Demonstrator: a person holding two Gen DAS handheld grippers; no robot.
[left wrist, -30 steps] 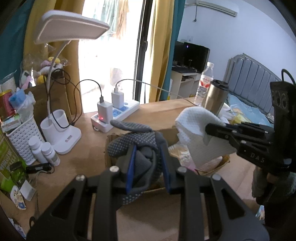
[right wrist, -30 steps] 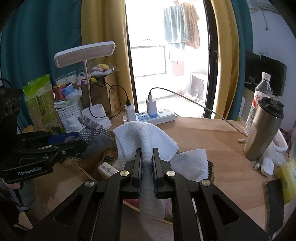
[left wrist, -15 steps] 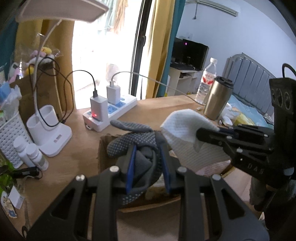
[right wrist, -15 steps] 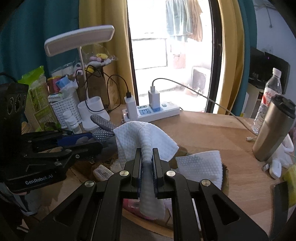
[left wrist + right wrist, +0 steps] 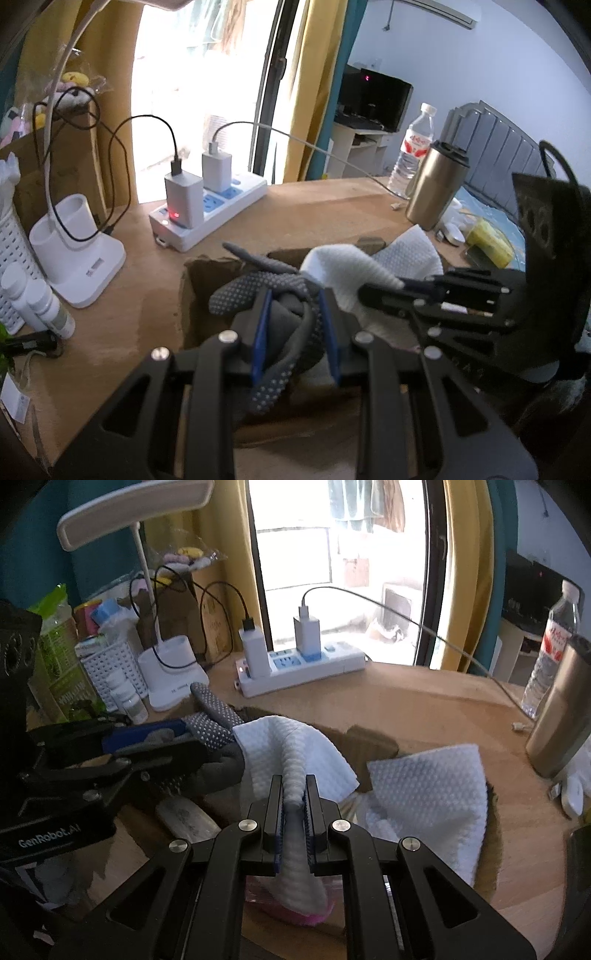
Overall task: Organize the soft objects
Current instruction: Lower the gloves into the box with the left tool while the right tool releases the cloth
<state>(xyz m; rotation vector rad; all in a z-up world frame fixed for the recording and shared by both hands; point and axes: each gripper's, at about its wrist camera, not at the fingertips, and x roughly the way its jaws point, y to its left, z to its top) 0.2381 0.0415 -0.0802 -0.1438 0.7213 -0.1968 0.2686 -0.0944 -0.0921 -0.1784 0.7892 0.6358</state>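
Note:
My left gripper [image 5: 295, 295] is shut on a grey dotted glove [image 5: 284, 291] and holds it over an open cardboard box [image 5: 195, 273]. My right gripper [image 5: 294, 781] is shut on a white textured cloth [image 5: 295, 749], held over the same box [image 5: 373, 738]. The two grippers are close, the cloth touching the glove [image 5: 218, 716]. In the left wrist view the right gripper [image 5: 373, 290] comes in from the right with the cloth [image 5: 347, 266]. In the right wrist view the left gripper [image 5: 192, 738] is at the left. A second white cloth [image 5: 428, 794] lies in the box.
A white power strip [image 5: 210, 206] with two chargers, a white lamp base [image 5: 77, 254], small bottles [image 5: 37, 299] and a white basket [image 5: 107, 668] stand behind and left. A steel tumbler [image 5: 436, 188] and water bottle [image 5: 413, 147] stand at the right. A pink item [image 5: 295, 912] lies under the cloth.
Both grippers have moved closer to the box and to each other, each still holding its item. The cloth now touches the glove.

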